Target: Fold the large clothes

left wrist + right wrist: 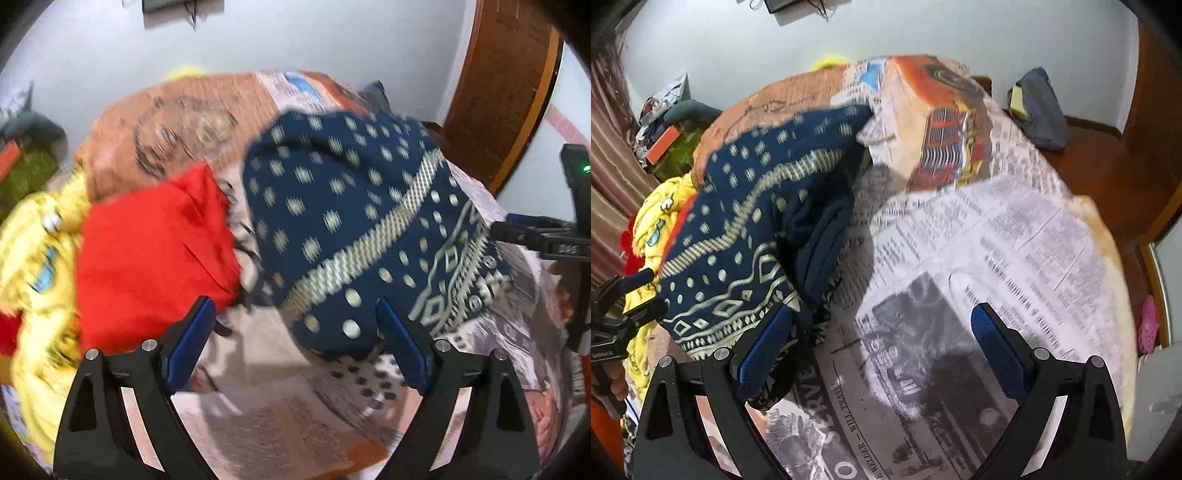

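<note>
A big dark blue cloth with cream dots and zigzag bands (pixel 354 221) is being seen heaped on a bed that is covered by a sheet printed like a newspaper (pixel 1015 240). In the left wrist view, the left gripper (pixel 295 314) is being held with its two blue-padded jaws wide apart. The lower edge of the blue cloth is being seen just past the right-hand jaw, and part of it is hanging down between the jaws, but it is not being pinched by the pads. A bright red cloth (pixel 155 251) is lying just beside the blue cloth, close to the other jaw. A fluffy yellow cloth with small cartoon pictures (pixel 40 243) is being seen at the far side of the red one. The right gripper (pixel 881 317) is also being held with its jaws wide apart, in the right wrist view. The printed sheet is being seen between its jaws, and nothing is being gripped. The folded edge of the blue cloth is lying against one of its blue pads (pixel 764 347); whether it is truly being touched cannot be told. An orange part of the bed cover with dark drawn lines (pixel 184 122) is being seen behind the clothes. Both pictures are a bit blurred.
</note>
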### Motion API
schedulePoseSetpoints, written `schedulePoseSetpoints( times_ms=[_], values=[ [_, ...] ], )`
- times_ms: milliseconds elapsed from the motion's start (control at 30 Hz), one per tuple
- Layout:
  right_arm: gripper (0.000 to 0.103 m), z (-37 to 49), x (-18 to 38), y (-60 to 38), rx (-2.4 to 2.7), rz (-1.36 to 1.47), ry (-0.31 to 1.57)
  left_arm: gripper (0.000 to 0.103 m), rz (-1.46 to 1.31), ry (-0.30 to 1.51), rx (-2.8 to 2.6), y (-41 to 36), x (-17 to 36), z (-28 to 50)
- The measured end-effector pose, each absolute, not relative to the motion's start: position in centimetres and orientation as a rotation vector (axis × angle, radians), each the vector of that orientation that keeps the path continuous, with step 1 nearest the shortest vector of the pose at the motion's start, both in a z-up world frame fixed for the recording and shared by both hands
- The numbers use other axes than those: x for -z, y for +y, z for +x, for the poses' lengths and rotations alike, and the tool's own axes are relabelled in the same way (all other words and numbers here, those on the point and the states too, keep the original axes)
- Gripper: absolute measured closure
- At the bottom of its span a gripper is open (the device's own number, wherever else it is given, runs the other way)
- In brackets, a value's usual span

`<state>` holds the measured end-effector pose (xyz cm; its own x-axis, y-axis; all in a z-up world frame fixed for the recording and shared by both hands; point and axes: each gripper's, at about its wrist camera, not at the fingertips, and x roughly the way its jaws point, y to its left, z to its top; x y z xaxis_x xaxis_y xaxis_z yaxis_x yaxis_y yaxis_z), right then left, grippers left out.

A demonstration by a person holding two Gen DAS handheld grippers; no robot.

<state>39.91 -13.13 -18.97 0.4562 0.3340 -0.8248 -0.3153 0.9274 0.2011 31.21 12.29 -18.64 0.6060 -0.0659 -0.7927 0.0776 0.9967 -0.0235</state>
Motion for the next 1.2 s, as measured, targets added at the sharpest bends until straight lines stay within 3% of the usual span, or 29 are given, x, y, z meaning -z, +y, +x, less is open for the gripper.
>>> schedulePoseSetpoints(
  times_ms=[233, 733, 933, 1200],
  values=[
    [0.006, 41.6, 17.0, -10.1, -0.506, 0.062, 0.962, 0.014, -0.035, 0.888, 0.014, 15.1, 16.5, 36.1],
    [0.006, 45.2, 20.9, -7.4, -0.538, -0.016, 1.037, 0.011, -0.276, 0.935, 0.047, 17.7, 20.3, 47.5],
    [0.006, 45.2, 20.5, -7.1, -0.533, -0.03, 1.04, 0.011, -0.285, 0.929, -0.017, 18.1, 19.6, 47.8],
    [0.006, 44.4, 17.9, -7.3, -0.547, -0.042, 0.987, 0.011, -0.066, 0.817, -0.036, 17.1, 14.7, 42.8]
  ],
)
